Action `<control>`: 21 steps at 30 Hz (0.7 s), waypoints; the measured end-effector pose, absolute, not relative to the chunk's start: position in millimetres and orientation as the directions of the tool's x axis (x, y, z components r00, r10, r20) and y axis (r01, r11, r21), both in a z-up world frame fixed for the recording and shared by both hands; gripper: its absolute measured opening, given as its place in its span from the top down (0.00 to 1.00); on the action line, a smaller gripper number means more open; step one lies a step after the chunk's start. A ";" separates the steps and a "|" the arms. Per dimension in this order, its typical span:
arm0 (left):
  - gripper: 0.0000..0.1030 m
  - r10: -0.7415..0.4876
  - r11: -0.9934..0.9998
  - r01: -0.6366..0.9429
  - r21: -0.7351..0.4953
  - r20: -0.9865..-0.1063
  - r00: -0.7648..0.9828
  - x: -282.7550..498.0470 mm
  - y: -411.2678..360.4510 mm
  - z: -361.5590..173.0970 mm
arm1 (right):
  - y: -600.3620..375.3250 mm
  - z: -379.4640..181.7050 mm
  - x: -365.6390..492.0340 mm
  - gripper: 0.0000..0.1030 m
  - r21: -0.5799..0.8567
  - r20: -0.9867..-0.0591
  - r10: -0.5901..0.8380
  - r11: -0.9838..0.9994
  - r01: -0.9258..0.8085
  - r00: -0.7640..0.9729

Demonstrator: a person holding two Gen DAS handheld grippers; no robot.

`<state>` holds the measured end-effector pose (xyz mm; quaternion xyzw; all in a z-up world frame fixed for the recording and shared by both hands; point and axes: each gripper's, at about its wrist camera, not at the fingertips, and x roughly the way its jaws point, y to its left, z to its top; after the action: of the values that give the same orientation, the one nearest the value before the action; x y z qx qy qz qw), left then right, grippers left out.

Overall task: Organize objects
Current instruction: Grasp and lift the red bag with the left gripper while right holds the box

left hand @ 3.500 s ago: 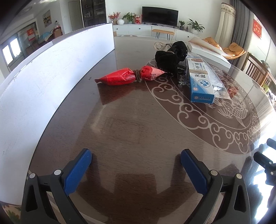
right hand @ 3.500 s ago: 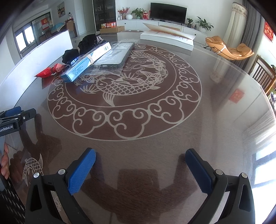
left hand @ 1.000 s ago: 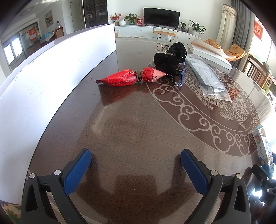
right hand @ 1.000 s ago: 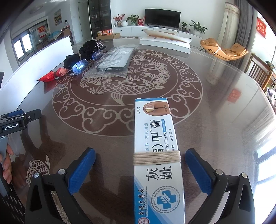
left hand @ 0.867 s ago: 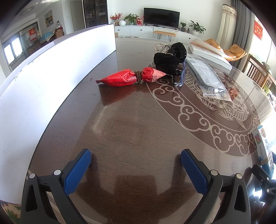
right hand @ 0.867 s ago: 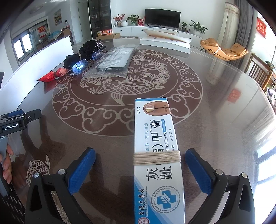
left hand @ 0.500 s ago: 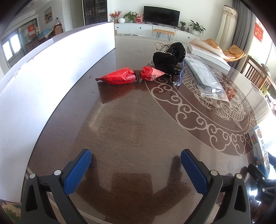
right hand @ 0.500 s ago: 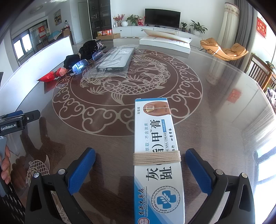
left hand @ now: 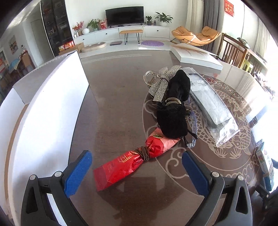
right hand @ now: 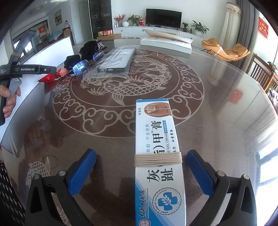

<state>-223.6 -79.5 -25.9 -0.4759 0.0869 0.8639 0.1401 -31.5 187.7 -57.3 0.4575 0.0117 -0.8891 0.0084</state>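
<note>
— Though the box [right hand: 159,156] already lay apart near the table [right hand: 217,107] edge, between the right gripper's [right hand: 141,171] spread, untouching jaws, was much left?
— Most, I judged. The left gripper [left hand: 137,172], jaws wide, framed the red packet [left hand: 132,161]; pouch [left hand: 172,120], glasses [left hand: 192,128] and sleeve [left hand: 212,106] sat clustered.

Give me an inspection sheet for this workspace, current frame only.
Surface: dark glossy round table with a pale fish motif.
Job's things: red packet tied with cord; nail cream box bound with string; black pouch; clear glasses; bagged phone case; rhinestone bow.
Clutter: white boards along the table's edge.
Grippers: left tongs open around the packet; right tongs open around the box, not touching.
Cables: nothing seen.
Surroundings: living room, TV, wooden chairs.
</note>
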 end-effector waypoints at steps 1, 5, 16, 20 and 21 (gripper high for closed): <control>0.00 0.160 -0.948 -0.318 0.002 -0.860 -0.484 -230.4 -81.4 -32.6 | 187.5 -57.2 -31.7 0.00 -0.013 -0.814 -0.004 -1.000 0.026 -0.581; 0.36 0.244 -0.939 -0.331 -0.090 -0.853 -0.461 -228.9 -85.7 -42.6 | 187.8 -57.4 -31.7 0.00 -0.013 -0.814 -0.004 -1.000 0.026 -0.581; 0.79 0.229 -0.924 -0.379 -0.053 -0.870 -0.436 -130.9 -53.7 -38.6 | 187.6 -57.4 -32.1 0.00 -0.013 -0.814 -0.004 -1.000 0.026 -0.581; 0.69 0.213 -0.934 -0.354 -0.047 -0.869 -0.446 -120.6 -50.8 -39.8 | 187.7 -57.4 -32.1 0.00 -0.013 -0.814 -0.004 -1.000 0.026 -0.581; 0.67 0.201 -0.935 -0.352 -0.033 -0.869 -0.453 -118.8 -47.9 -40.1 | 187.7 -57.4 -32.1 0.00 -0.013 -0.814 -0.004 -1.000 0.026 -0.581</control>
<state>-118.8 -47.9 -40.1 -0.4970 0.0759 0.8489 0.1629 -32.1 187.7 -57.4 0.4574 0.0117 -0.8891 0.0084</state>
